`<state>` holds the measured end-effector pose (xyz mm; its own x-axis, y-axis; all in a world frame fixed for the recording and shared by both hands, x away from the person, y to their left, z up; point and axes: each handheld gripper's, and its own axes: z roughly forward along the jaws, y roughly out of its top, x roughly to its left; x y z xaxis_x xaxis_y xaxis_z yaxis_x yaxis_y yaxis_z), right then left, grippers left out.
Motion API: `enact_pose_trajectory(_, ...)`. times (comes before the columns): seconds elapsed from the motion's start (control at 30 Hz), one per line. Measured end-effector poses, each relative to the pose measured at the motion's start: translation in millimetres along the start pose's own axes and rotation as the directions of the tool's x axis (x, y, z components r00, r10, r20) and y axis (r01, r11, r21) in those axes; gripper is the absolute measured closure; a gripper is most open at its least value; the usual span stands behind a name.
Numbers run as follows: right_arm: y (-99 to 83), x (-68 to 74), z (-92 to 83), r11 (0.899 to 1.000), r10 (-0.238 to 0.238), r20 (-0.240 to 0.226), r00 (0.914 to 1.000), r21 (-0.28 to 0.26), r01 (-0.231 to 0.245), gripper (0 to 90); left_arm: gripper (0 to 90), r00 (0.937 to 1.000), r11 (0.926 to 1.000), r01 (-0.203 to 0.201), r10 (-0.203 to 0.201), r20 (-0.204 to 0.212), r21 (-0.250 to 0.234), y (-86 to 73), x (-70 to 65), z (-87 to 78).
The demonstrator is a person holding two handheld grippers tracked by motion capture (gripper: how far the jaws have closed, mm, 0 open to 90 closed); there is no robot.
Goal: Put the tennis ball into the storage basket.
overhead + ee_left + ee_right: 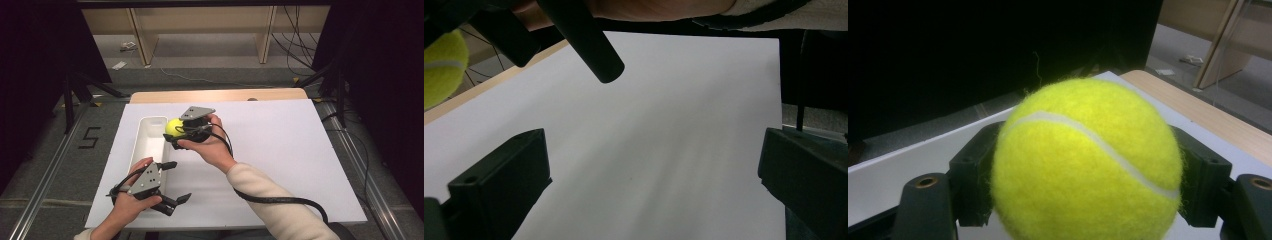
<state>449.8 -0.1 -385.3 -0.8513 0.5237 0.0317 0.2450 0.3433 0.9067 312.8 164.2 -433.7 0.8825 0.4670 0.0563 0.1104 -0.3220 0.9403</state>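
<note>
A yellow tennis ball (pixel 173 126) sits between the jaws of my right gripper (pixel 178 134), which is shut on it, just above the right rim of a long white tray (pixel 150 145). In the right gripper view the ball (pixel 1088 150) fills the gap between both black fingers (pixel 973 172). My left gripper (pixel 177 181) rests near the front edge of the white sheet (pixel 280 150), below the tray's near end, jaws wide apart. Nothing lies between its fingers (pixel 499 185), and the ball (pixel 441 67) shows at that view's far left.
The white sheet covers most of the wooden table (pixel 220 95). A black cable (pixel 280 200) trails from the right gripper across the sheet's front. Black stand legs (pixel 75 90) flank the table, and wooden frames (pixel 145 35) stand on the floor behind.
</note>
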Motion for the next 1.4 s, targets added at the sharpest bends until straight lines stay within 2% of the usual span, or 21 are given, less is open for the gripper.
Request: enact_pose_trajectory(1.4, 20.4, 15.2, 42.0, 0.999, -0.033, -0.074, 0.9967, 0.036, 0.036, 26.5, 0.0, 0.9998, 0.9999, -0.011, 0.010, 0.015, 0.013, -0.5, -2.1, 1.6)
